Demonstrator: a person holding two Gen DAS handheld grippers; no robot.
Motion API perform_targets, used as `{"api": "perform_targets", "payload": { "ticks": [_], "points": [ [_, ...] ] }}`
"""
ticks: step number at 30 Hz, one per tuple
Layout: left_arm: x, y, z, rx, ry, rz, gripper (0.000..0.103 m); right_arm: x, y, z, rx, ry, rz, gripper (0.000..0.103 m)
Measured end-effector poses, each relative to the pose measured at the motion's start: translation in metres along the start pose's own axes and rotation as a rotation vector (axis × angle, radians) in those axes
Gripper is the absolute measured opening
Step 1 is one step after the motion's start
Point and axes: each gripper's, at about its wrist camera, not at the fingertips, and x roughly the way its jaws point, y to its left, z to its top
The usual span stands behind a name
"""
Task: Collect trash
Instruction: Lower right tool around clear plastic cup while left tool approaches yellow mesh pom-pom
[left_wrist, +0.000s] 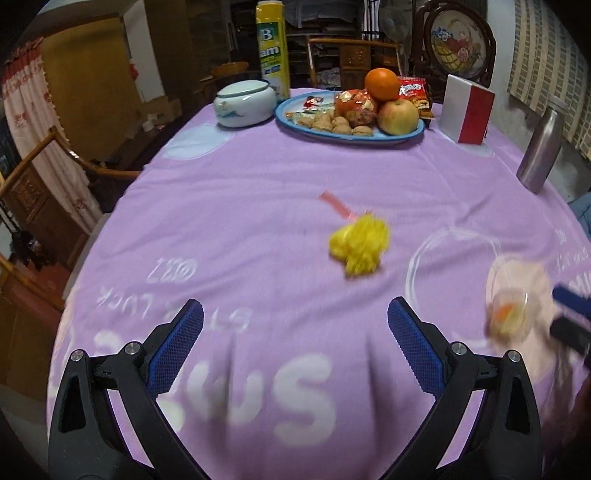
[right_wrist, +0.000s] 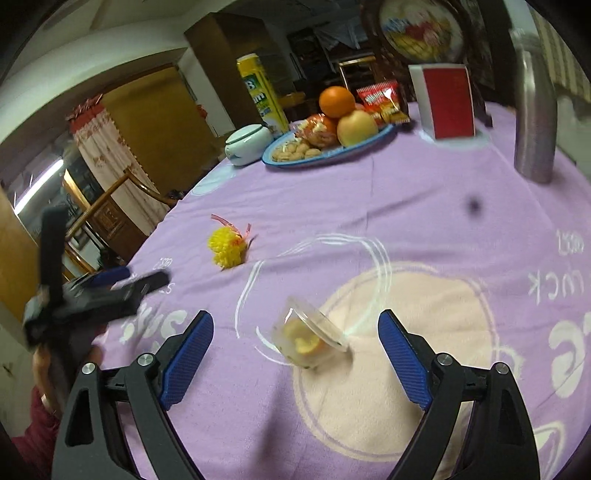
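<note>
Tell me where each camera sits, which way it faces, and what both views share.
Left wrist: sits on the left gripper, facing across the purple tablecloth toward the yellow mesh ball with pink ribbon; its own open blue-padded fingers show, and the right gripper at the right edge.
Right wrist: sits on the right gripper, looking at the tipped clear plastic cup with fruit scraps; its open fingers show, plus the left gripper at left.
Shared: ball, cup, blue fruit plate, steel flask.

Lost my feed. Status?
Both claws open, empty. Right claw lined up on tipped plastic cup. Yellow wrapper ahead of left claw. Nothing blocking.
</note>
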Motion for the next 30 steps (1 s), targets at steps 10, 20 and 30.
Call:
{"api": "perform_targets", "payload": {
  "ticks": [10, 20, 30],
  "points": [
    [0.092, -0.024, 0.048, -0.043, 0.091, -0.077, 0.096, 0.016, 0.005, -0.006, -0.045, 0.05, -0.069, 0.093],
    [0.109, -0.014, 0.035, -0.022, 0.086, -0.031, 0.097, 0.039, 0.006, -0.015, -0.031, 0.14, -0.052, 0.093],
    [0.108, -0.015, 0.034, -0.02, 0.082, -0.027, 0.097, 0.047, 0.011, -0.017, -0.037, 0.136, -0.069, 0.093]
  ]
}}
